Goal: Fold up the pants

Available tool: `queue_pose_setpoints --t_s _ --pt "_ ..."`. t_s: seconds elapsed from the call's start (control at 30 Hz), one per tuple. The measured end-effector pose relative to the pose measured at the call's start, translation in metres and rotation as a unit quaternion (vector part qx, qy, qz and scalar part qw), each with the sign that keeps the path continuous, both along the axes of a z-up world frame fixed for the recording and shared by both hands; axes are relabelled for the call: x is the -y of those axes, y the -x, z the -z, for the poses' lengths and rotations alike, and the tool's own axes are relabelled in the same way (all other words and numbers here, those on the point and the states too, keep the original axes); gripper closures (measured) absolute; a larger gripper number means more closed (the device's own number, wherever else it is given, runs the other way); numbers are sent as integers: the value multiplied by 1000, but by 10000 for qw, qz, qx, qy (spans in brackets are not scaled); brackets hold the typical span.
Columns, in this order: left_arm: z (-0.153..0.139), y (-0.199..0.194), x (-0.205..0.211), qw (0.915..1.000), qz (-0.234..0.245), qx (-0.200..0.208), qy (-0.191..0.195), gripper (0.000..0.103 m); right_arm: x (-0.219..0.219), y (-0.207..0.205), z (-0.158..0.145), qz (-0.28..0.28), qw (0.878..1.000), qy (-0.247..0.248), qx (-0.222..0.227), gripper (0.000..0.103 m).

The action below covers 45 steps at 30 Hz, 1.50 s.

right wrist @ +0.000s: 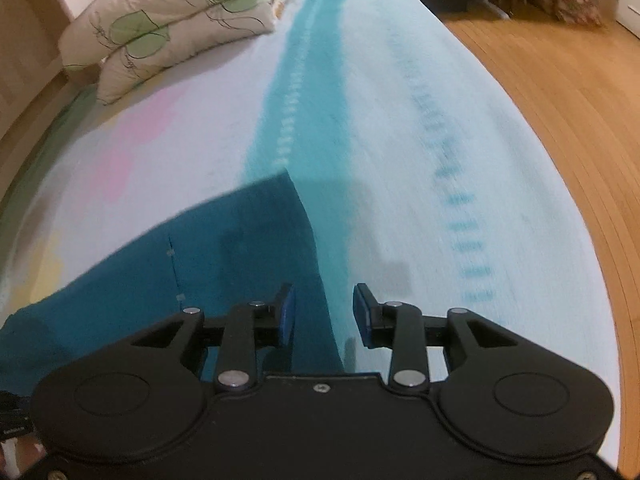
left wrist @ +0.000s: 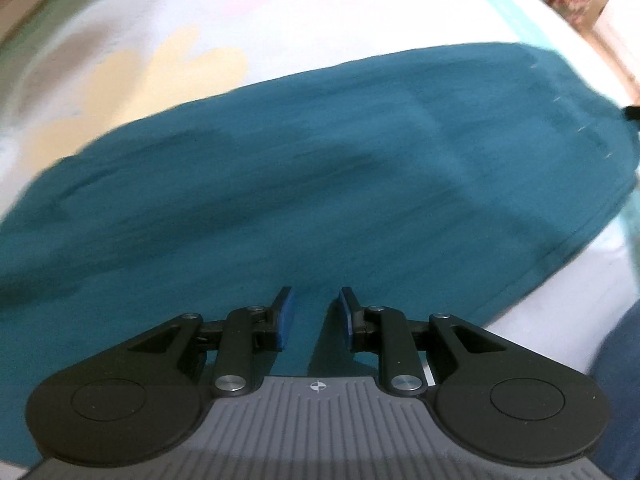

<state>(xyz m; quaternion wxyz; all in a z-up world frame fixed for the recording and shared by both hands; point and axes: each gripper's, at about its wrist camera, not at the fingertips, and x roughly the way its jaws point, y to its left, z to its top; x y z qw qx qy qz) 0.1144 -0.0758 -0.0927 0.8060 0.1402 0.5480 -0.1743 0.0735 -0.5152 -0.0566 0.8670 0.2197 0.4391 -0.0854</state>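
The teal pants (left wrist: 320, 168) lie flat across the bed as a long, wide band. My left gripper (left wrist: 316, 310) hovers over their near part, jaws a little apart, with only the cloth below showing in the gap. In the right wrist view, the pants (right wrist: 208, 248) end in a straight edge and a corner at the middle. My right gripper (right wrist: 324, 312) is open just above that edge. Its left finger (right wrist: 286, 316) is over the teal cloth and its right finger (right wrist: 364, 316) over the bedspread. Nothing is between the pads.
The bedspread (right wrist: 400, 140) is white with a turquoise stripe (right wrist: 308, 100) and pastel patches (left wrist: 132, 76). Two leaf-print pillows (right wrist: 168, 28) are stacked at the far left end. Wooden floor (right wrist: 580, 120) runs along the bed's right edge, with furniture beyond.
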Motion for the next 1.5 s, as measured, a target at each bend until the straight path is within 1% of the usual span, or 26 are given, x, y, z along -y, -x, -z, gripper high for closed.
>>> queue_pose_setpoints --t_s 0.03,0.1,0.2,0.27,0.33,0.37,0.43,0.5,0.57,0.67,0.73,0.8,0.87,0.93,1.03,1.13,1.27,1.33,1.4,1.47,1.5 --pt "0 2 -8 9999 -7 76 -100 79 -1 3 -1 25 10000 -38 24 59" --pt "2 0 -24 9997 -87 136 -155 78 -5 7 -6 16 10000 -22 40 59" --pt "0 -5 -54 9986 -477 95 -217 78 -13 7 -16 -29 9999 159 54 59" --pt "-2 -6 -74 9962 -800 140 -311 78 -19 2 -22 -62 9998 189 70 58" --pt "-2 -8 -94 9942 -1040 151 -238 78 -28 -5 -26 -147 9996 194 143 58" --pt "-3 -9 -101 9932 -1135 134 -205 78 -35 -9 -29 -210 9994 192 184 58" --pt "-4 -10 -110 9909 -1307 135 -296 78 -51 -18 -34 -353 9989 182 264 58" --pt "-8 -5 -122 9900 -1367 106 -328 78 -67 -25 -39 -524 9978 131 373 58" --pt "-9 -2 -122 9896 -1403 74 -322 78 -85 -34 -44 -759 9958 16 516 58" --pt "-8 3 -126 9872 -1534 41 -444 78 -113 -45 -48 -1119 9910 -128 717 58" --pt "-11 5 -123 9859 -1530 47 -684 78 -131 -50 -49 -1422 9862 -219 819 58" --pt "-10 3 -111 9850 -1389 65 -1027 78 -147 -53 -50 -1652 9821 -274 863 58" --pt "-10 -2 -99 9821 -1333 -6 -1329 79 -159 -54 -48 -1768 9802 -315 835 58" --pt "-14 -12 -93 9785 -1460 -100 -1453 79 -167 -52 -45 -1810 9790 -406 847 58" --pt "-30 -30 -89 9724 -1729 -30 -1567 79 -176 -51 -39 -1851 9770 -618 860 57" --pt "-64 -49 -87 9673 -1965 220 -1587 79 -187 -52 -37 -1947 9741 -798 826 56" --pt "-120 -82 -89 9624 -2376 358 -1268 79 -210 -58 -44 -2149 9703 -693 867 56" --pt "-143 -101 -90 9600 -2536 297 -1146 79 -223 -62 -49 -2241 9680 -695 889 56" --pt "-165 -114 -90 9599 -2585 133 -1077 79 -239 -67 -52 -2339 9656 -705 888 56" --pt "-183 -135 -91 9605 -2489 -66 -1243 79 -256 -72 -54 -2465 9634 -660 819 56" --pt "-193 -146 -91 9599 -2383 -113 -1475 79 -265 -74 -56 -2534 9620 -636 792 56"
